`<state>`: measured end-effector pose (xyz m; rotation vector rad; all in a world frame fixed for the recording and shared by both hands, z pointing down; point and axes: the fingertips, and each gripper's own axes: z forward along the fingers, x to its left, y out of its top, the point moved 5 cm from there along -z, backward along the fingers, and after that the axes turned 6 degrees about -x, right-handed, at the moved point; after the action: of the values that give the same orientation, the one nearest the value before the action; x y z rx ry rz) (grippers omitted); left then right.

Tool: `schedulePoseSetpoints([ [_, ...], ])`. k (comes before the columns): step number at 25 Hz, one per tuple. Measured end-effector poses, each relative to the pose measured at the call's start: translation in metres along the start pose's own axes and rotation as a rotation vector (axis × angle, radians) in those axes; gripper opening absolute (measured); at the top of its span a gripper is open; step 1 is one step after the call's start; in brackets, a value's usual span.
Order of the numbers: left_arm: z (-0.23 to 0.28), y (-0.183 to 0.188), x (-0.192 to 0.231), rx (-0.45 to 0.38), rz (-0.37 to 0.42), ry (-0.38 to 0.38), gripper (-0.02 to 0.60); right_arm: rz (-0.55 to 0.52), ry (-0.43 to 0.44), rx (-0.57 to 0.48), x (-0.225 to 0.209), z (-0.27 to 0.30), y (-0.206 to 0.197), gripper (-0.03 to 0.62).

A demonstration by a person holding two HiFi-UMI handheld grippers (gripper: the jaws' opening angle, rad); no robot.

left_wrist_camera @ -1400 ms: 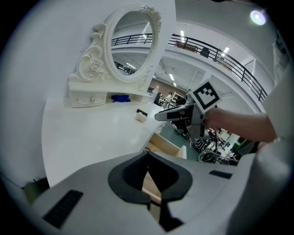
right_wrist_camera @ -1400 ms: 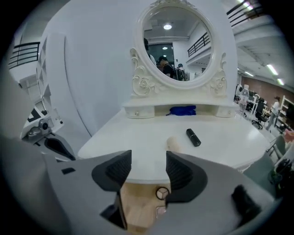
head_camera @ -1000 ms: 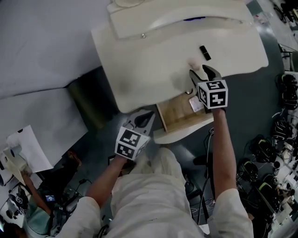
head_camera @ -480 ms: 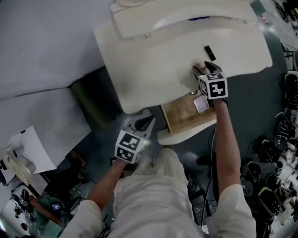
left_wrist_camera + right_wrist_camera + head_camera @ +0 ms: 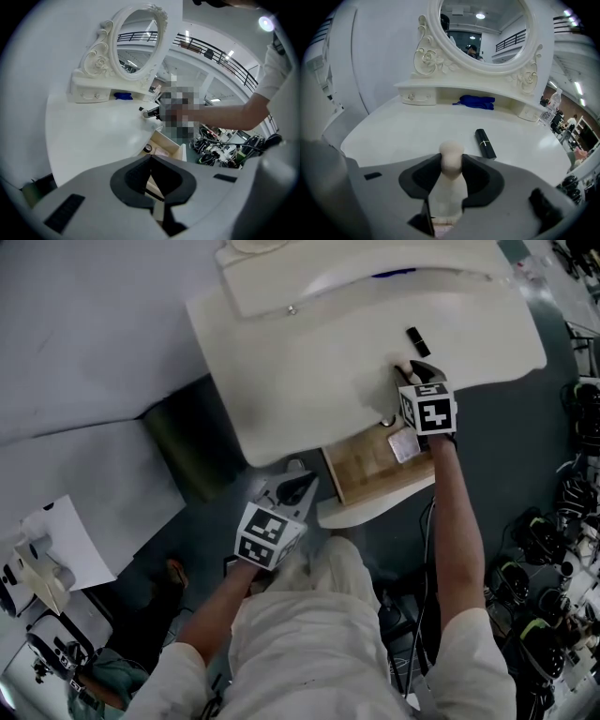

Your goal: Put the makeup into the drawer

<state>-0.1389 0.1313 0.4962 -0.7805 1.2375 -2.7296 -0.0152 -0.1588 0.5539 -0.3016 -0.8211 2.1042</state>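
A beige makeup sponge (image 5: 451, 161) stands upright on the white vanity table (image 5: 300, 371), near its front edge. My right gripper (image 5: 451, 177) points steeply down over it. Its jaws are closing, and both pads touch the sponge's sides. In the head view this gripper (image 5: 405, 377) is just behind the open drawer (image 5: 361, 470). The drawer has a wooden bottom and holds a small packet (image 5: 403, 444). A black lipstick (image 5: 485, 143) lies on the table just beyond the sponge, to the right. My left gripper (image 5: 300, 487) is shut and empty, below the table's edge, left of the drawer.
An oval mirror (image 5: 480, 28) in a carved white frame stands at the table's back, with a blue cloth (image 5: 477, 101) on the shelf beneath it. A white stool (image 5: 361, 512) sits under the drawer. Cables and gear lie on the floor at the right (image 5: 562, 549).
The right gripper has sunk slightly toward the tabletop, and its jaws have narrowed from wide open onto the sponge. The left gripper has stayed in place.
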Motion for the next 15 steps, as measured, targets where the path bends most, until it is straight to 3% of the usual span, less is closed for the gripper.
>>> schedulePoseSetpoints([
  [7, 0.004, 0.008, -0.012, -0.007, 0.021, -0.011, 0.009, -0.014, 0.027, -0.035, 0.002, -0.038, 0.007, 0.146],
  [15, 0.016, 0.021, -0.036, -0.03, 0.054, -0.023, 0.009, -0.087, 0.136, -0.08, 0.022, -0.106, 0.001, 0.146],
])
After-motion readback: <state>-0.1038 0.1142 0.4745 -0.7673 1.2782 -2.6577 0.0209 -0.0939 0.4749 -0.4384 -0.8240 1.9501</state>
